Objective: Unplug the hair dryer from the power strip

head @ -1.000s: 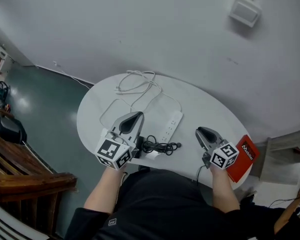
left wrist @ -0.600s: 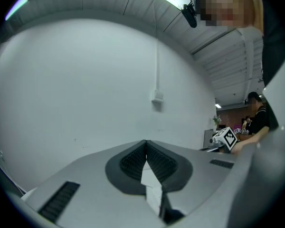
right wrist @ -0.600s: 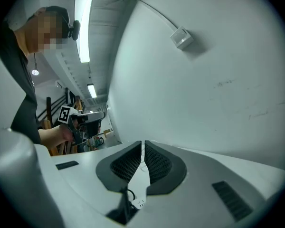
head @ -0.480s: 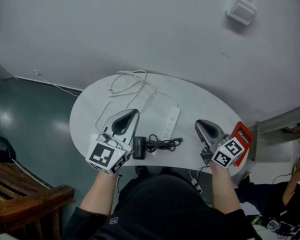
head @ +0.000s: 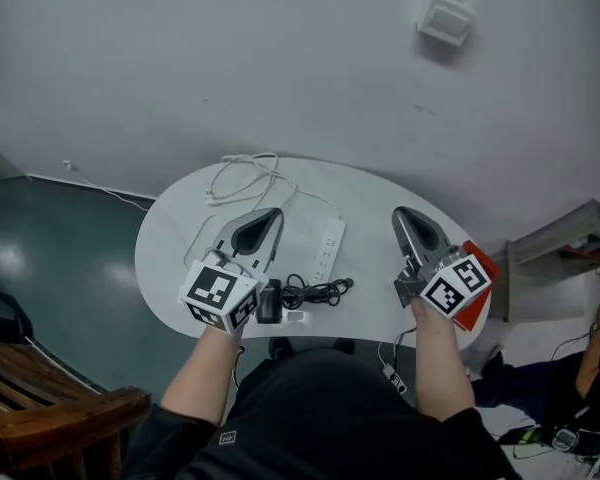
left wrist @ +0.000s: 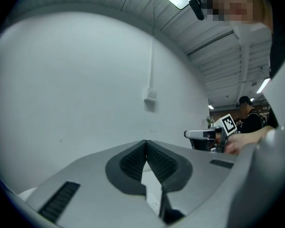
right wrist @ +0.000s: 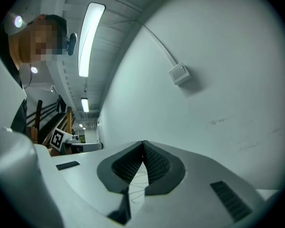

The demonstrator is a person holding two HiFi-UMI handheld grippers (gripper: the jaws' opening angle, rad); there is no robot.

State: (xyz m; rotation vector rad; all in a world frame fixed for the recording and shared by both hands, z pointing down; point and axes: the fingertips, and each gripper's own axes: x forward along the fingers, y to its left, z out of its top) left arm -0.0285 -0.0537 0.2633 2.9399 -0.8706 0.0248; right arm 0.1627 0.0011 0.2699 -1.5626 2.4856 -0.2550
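Lying beside power strip: hair dryer

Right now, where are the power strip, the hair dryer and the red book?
power strip (head: 329, 248), head view, middle of its white body.
hair dryer (head: 270, 303), head view, its black body.
red book (head: 483, 265), head view, its uncovered corner.

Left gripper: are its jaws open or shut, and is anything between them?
Shut and empty: in its own view the left gripper shows both jaws meeting at the tips, nothing between them.
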